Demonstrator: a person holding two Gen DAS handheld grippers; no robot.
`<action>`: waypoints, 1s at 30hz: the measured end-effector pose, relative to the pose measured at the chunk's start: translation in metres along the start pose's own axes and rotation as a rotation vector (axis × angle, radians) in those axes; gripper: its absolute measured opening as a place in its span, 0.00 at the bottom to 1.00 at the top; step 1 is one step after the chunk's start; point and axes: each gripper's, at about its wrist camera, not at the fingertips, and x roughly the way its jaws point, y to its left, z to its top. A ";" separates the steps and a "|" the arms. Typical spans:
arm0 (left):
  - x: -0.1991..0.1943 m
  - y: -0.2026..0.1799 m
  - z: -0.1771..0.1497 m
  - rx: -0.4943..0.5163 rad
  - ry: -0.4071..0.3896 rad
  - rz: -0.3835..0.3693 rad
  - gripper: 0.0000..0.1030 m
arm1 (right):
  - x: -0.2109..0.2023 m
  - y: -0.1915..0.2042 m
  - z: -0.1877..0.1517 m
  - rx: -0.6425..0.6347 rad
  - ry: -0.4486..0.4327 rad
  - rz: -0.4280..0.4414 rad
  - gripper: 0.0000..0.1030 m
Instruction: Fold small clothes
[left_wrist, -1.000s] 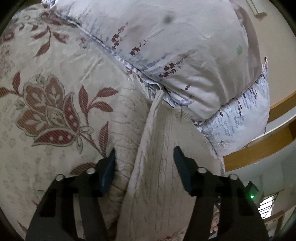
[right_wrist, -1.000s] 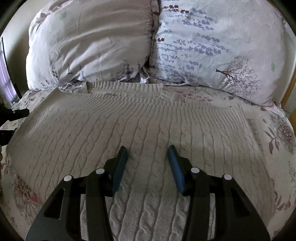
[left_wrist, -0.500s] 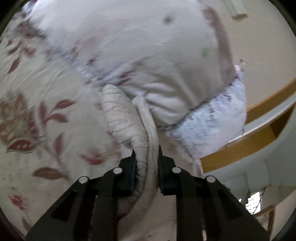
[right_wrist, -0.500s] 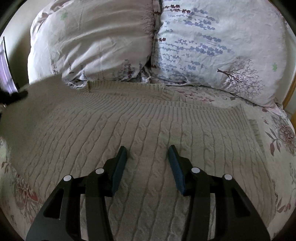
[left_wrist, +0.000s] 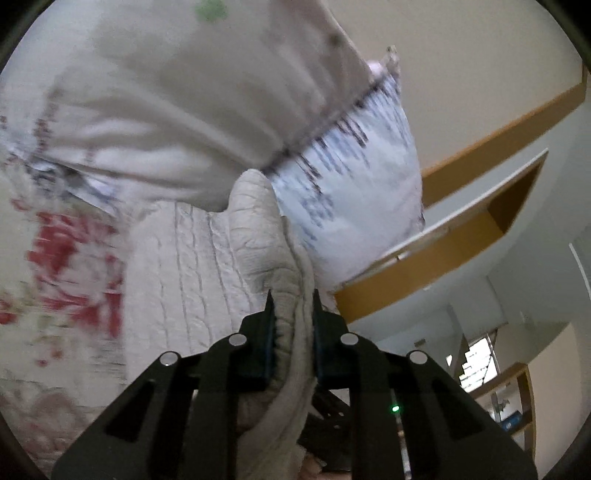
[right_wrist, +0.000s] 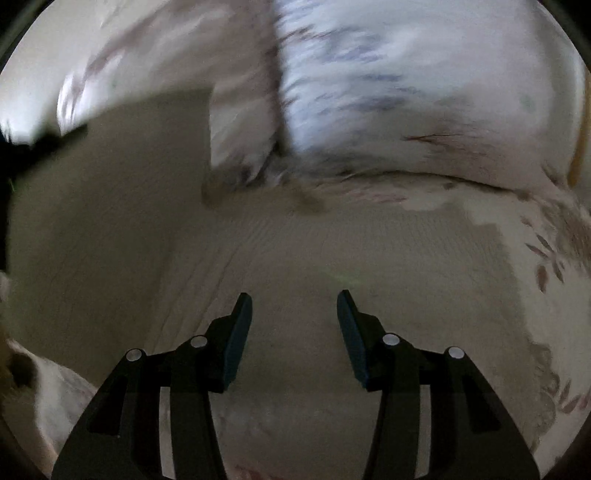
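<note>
left gripper (left_wrist: 291, 314) pinching sweater (left_wrist: 258, 236), right gripper (right_wrist: 294, 314) open

Both views are round fisheye pictures with black corners, and straight lines bow near the rim. The left wrist view is fairly bright: daylight comes from a window (left_wrist: 476, 363) low on the right, and the wall (left_wrist: 461, 55) looks pale and even. The floral bedsheet (left_wrist: 70, 266) on the left is smeared by motion, while the sweater (left_wrist: 258, 236) at centre is sharper. The right wrist view is dim and blurred throughout; the pillows (right_wrist: 388, 81) streak, and the sweater lies in shadow.
</note>
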 end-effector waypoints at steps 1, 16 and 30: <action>0.010 -0.005 -0.002 0.005 0.014 -0.011 0.15 | -0.011 -0.015 0.001 0.038 -0.024 -0.004 0.50; 0.161 -0.019 -0.077 -0.009 0.329 -0.039 0.11 | -0.039 -0.116 -0.022 0.234 -0.052 -0.110 0.54; 0.047 0.003 -0.044 0.202 0.079 0.272 0.71 | -0.039 -0.134 0.006 0.434 0.021 0.308 0.54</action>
